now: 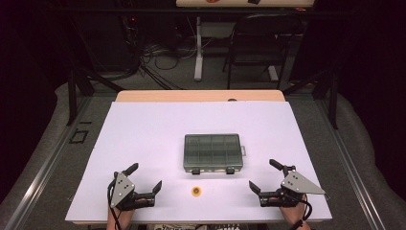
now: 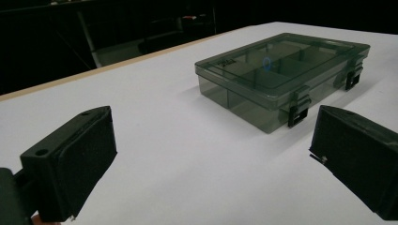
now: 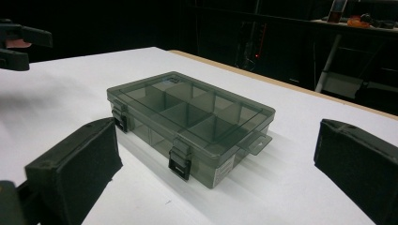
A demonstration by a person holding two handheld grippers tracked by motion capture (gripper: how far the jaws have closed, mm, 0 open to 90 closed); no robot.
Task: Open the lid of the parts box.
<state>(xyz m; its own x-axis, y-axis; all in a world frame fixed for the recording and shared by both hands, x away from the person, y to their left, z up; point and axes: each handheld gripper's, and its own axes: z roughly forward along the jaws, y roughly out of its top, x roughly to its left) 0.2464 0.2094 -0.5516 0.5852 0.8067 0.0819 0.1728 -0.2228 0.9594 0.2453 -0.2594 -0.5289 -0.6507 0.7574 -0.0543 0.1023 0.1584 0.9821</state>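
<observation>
Centrally, closed smoky organizer box, label unreadable, left claw, right claw wide open, empty

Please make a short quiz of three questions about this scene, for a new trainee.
1. True or false: the lid of the compartment box is closed.
2. What lies on the table nearer the person than the box: A) a small round orange thing, B) a screwdriver, C) a cup?
3. Fill in: the left gripper and the right gripper both have jaws that are ____, with nothing between them.

Key: 1 true; 2 A; 3 open.
</observation>
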